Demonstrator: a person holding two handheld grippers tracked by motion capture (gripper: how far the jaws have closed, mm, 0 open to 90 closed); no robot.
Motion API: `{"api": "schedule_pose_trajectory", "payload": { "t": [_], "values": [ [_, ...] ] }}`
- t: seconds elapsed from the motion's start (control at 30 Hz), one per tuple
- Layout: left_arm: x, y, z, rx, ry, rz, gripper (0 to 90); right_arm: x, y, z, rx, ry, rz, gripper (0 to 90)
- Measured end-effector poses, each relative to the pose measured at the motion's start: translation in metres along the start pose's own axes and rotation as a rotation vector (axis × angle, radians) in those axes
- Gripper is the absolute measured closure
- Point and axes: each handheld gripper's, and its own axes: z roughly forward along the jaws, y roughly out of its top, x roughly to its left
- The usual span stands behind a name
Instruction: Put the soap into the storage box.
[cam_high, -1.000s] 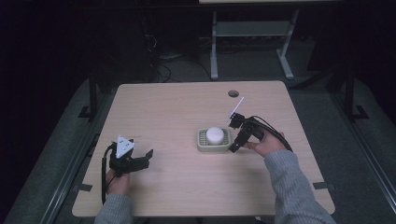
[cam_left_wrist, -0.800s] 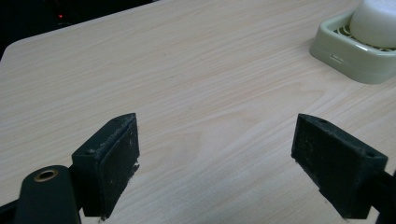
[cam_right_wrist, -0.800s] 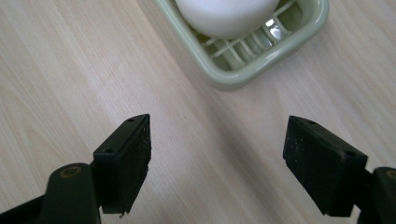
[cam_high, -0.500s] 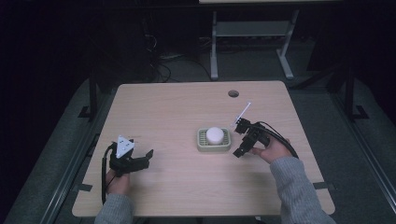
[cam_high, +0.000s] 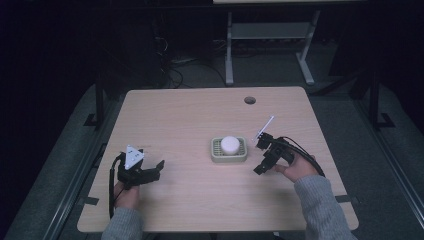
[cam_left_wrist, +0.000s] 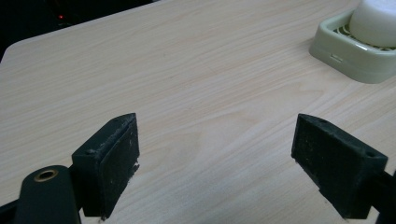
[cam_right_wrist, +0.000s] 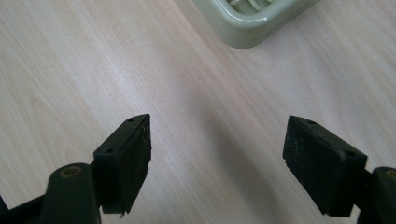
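Note:
A pale green soap dish (cam_high: 214, 155) sits right of the table's middle, with a round white soap (cam_high: 230, 145) resting on it. My right gripper (cam_high: 259, 156) hovers low just right of the dish, open and empty, apart from it. In the right gripper view its jaws (cam_right_wrist: 224, 163) stand wide over bare wood, and a corner of the dish (cam_right_wrist: 247, 23) lies ahead. My left gripper (cam_high: 156, 170) rests at the front left, open and empty. In the left gripper view (cam_left_wrist: 219, 163) the dish (cam_left_wrist: 345, 56) and soap (cam_left_wrist: 378, 18) lie far ahead on the right.
The wooden table (cam_high: 175, 115) has a round cable hole (cam_high: 250, 100) near its far edge. A thin white rod (cam_high: 265, 126) sticks up from the right gripper. Behind the table stands a metal frame (cam_high: 270, 35), with cables on the dark floor.
My right gripper has drawn back from the soap dish, toward the right and the table's front. The soap stays on the dish. The left gripper has not moved.

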Motion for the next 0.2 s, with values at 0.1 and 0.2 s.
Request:
{"api": "schedule_pose_trajectory", "payload": {
  "t": [0.1, 0.2],
  "values": [
    [-0.0004, 0.0000, 0.0001, 0.000, 0.000, 0.001, 14.8, 0.0015, -0.0055, 0.0016, -0.009, 0.003, 0.000, 22.9],
    [-0.0004, -0.0003, 0.0007, 0.000, 0.000, 0.006, 14.8, 0.0023, -0.0109, 0.0038, -0.011, 0.002, 0.003, 22.9]
  ]
}}
